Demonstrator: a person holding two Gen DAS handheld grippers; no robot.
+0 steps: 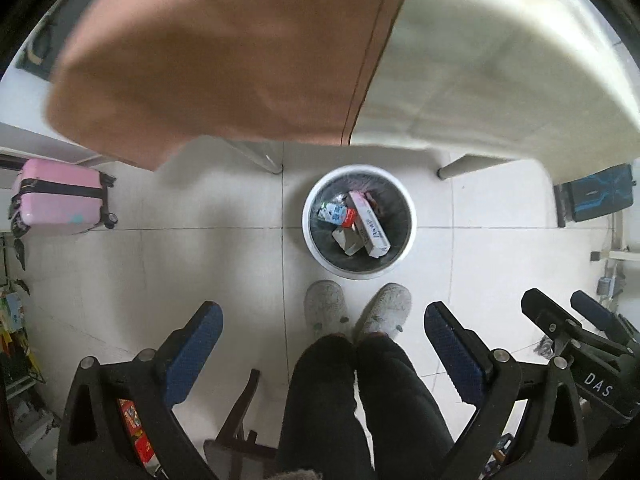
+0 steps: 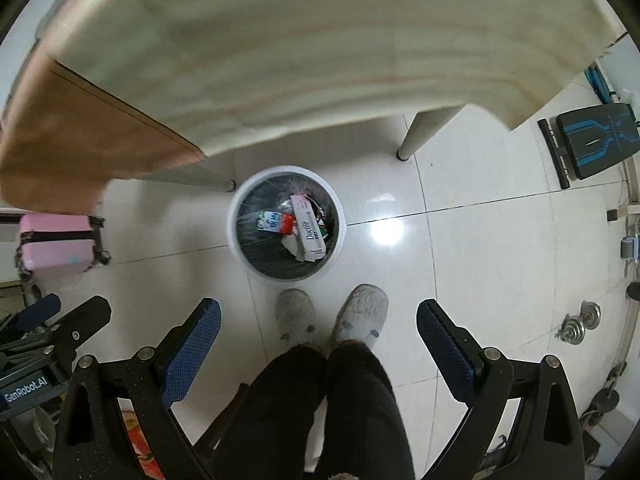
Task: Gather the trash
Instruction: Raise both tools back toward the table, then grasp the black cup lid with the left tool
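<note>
A white round trash bin (image 1: 316, 240) with a dark liner stands on the floor by the table, also in the right wrist view (image 2: 240, 248). It holds a long white box (image 1: 370, 224) (image 2: 308, 226), a red and blue carton (image 1: 338, 214) (image 2: 276, 222) and crumpled paper (image 1: 346, 242). My left gripper (image 1: 323, 320) is open and empty, high above the floor, pointing down. My right gripper (image 2: 318, 316) is open and empty beside it. The right gripper shows at the right edge of the left wrist view (image 1: 576, 312).
A table with a pale top (image 2: 320, 60) and a pink cloth (image 1: 216, 60) fills the upper view. The person's legs and grey slippers (image 1: 356, 312) stand just before the bin. A pink suitcase (image 1: 60, 198) is at left, a black bench (image 2: 596, 140) at right.
</note>
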